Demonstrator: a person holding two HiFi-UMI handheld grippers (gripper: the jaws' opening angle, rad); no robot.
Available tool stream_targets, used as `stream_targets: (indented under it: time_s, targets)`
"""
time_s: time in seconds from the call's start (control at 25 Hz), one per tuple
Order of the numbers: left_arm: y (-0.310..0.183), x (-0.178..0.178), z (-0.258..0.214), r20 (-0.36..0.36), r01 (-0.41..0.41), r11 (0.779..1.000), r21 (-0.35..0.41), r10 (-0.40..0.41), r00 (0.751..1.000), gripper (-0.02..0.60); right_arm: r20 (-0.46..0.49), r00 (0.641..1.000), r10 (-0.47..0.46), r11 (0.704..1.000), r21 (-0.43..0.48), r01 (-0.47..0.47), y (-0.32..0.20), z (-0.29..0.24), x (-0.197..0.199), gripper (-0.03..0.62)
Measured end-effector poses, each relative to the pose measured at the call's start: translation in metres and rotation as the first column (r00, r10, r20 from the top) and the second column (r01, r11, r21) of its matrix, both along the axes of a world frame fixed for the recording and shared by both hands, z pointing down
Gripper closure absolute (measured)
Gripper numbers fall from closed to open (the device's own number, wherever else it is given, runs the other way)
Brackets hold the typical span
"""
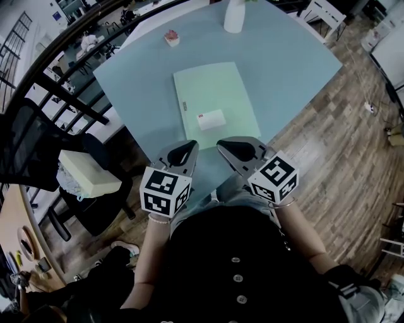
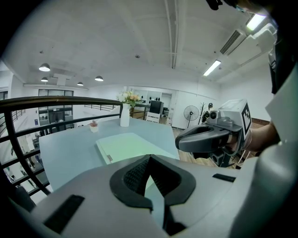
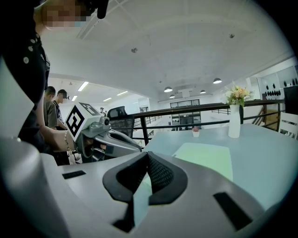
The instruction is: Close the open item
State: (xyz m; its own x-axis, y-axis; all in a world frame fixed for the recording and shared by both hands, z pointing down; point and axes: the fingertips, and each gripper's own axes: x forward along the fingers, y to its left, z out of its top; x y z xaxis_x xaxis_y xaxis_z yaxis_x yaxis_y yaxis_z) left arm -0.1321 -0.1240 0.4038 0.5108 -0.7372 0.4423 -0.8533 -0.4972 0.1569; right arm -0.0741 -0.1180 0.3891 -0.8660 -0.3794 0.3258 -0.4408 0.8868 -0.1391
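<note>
The pale green folder (image 1: 214,104) lies flat in the middle of the blue desk (image 1: 284,69), a white label (image 1: 211,119) on its near half. No raised cover shows, but from above I cannot tell whether it is fully shut. Its near corners are covered by the tips of the two tools. In both gripper views its near part is hidden behind the tool's own grey body, so only the far stretch shows. A small clip or tab on its left edge is too small to make out.

The left tool (image 1: 184,150) and right tool (image 1: 231,148) hover side by side over the desk's near edge, just short of the folder. Each has its jaws together with nothing between them.

Farther off, a white vase (image 1: 234,16) stands at the far edge, its top cut off in the head view. A small potted plant (image 1: 172,38) sits near the far left corner. Left of the desk run a dark railing (image 1: 69,88) and a black chair (image 1: 38,145). Wooden floor (image 1: 341,139) lies to the right.
</note>
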Motion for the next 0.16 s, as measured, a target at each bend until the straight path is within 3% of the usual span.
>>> stream_targets:
  time_s: [0.16]
  targets:
    - [0.0004, -0.0014, 0.0023, 0.001, -0.003, 1.000, -0.004, 0.003, 1.000, 0.565, -0.003, 1.000, -0.002, 1.000, -0.003, 0.002, 0.0020, 0.0027, -0.0024, 0.591]
